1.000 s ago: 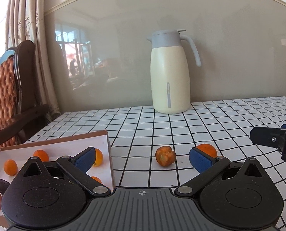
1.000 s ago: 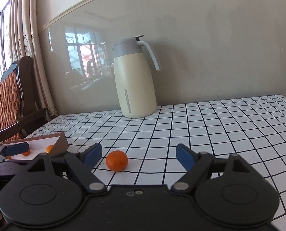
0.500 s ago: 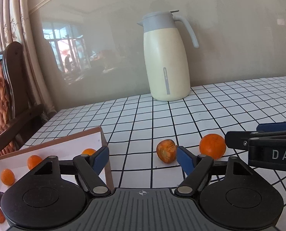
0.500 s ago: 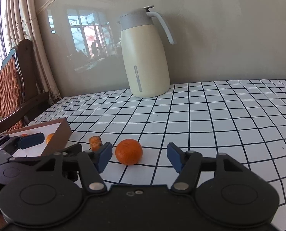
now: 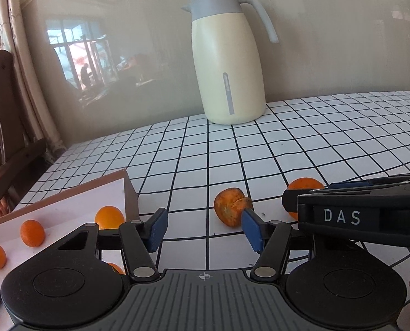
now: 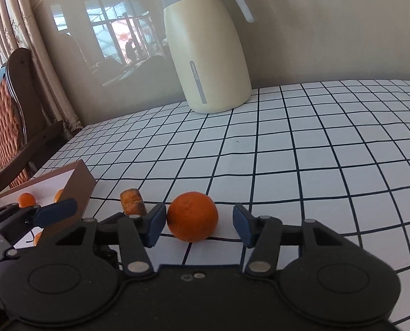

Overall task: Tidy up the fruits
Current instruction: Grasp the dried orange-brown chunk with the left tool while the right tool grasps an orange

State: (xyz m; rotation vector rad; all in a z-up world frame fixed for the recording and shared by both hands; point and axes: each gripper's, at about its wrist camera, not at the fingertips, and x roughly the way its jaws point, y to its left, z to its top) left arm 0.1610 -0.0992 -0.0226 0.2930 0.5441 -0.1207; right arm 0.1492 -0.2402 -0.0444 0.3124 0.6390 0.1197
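Sitting on the white black-gridded tiled counter (image 6: 301, 165), just in front of the right gripper (image 6: 199, 224): a round, dimpled orange mandarin (image 6: 192, 216), lying between the blue pads, nearer the left pad with a clear gap at the right one, so not yet being squeezed; jaws having just been closing, now standing at a middling width around the fruit. Likely handling as light, slightly soft and springy under a thin peel, apt to roll on the smooth glazed tiles, so best taken across its widest middle with gentle pressure rather than near the top. Lying a little to its left, toward the box: a stubby, rough-skinned orange carrot-like chunk (image 5: 231, 207) with a cracked cut face, probably firmer and less prone to rolling. Reaching toward that chunk, the left gripper (image 5: 205, 233), also having just been closing, half open with its right pad (image 5: 251, 233) close by or perhaps touching the chunk's near side, and nothing pressed between the pads; taking it across the short flat sides looking the safest bet. Resting at the counter's left edge: a shallow brown-walled cardboard box with a white floor (image 5: 66, 209), holding several small glossy orange fruits (image 5: 32, 233) and a dark, dull one at its near corner. Standing well behind, against the wall: a tall cream plastic thermos jug with a grey lid and curved handle (image 5: 228, 63), smooth and rigid, apart from everything being handled.
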